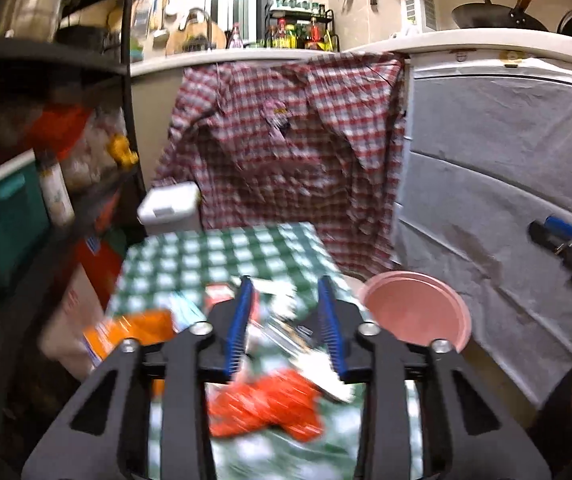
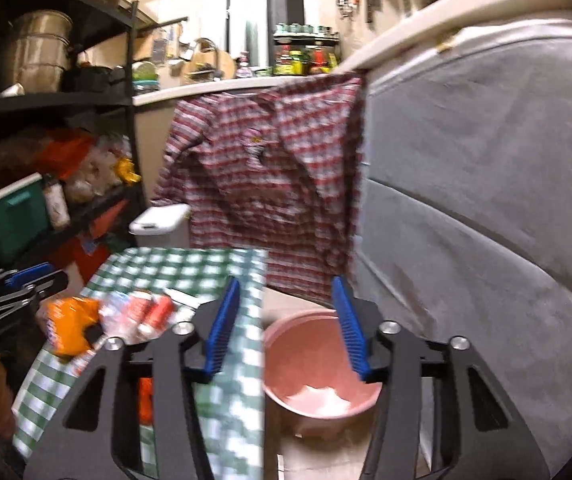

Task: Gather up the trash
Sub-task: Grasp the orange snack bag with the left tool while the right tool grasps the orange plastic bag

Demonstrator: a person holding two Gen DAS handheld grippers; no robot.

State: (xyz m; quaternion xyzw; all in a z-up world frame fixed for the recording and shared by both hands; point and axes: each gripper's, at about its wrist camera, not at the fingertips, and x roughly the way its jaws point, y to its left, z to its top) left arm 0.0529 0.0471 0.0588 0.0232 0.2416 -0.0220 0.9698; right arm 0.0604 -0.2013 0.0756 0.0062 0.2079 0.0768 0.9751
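Trash lies on a table with a green checked cloth [image 1: 222,256]: an orange packet [image 1: 126,334], a red wrapper [image 1: 264,408] and silvery wrappers [image 1: 286,330]. My left gripper [image 1: 288,286] is open and empty above them. A pink bucket [image 1: 416,312] stands on the floor right of the table. In the right wrist view my right gripper [image 2: 288,290] is open and empty above the table edge and the bucket [image 2: 306,356], which holds white crumpled paper [image 2: 320,398]. The orange packet [image 2: 70,320] and red-white wrappers [image 2: 146,312] lie at left. The left gripper [image 2: 18,284] also shows there.
A red plaid shirt [image 1: 286,140] hangs from the counter behind the table. A white lidded bin [image 1: 168,208] stands behind the table. Black shelves [image 1: 46,120] with boxes fill the left. A grey covered cabinet [image 1: 506,168] is on the right.
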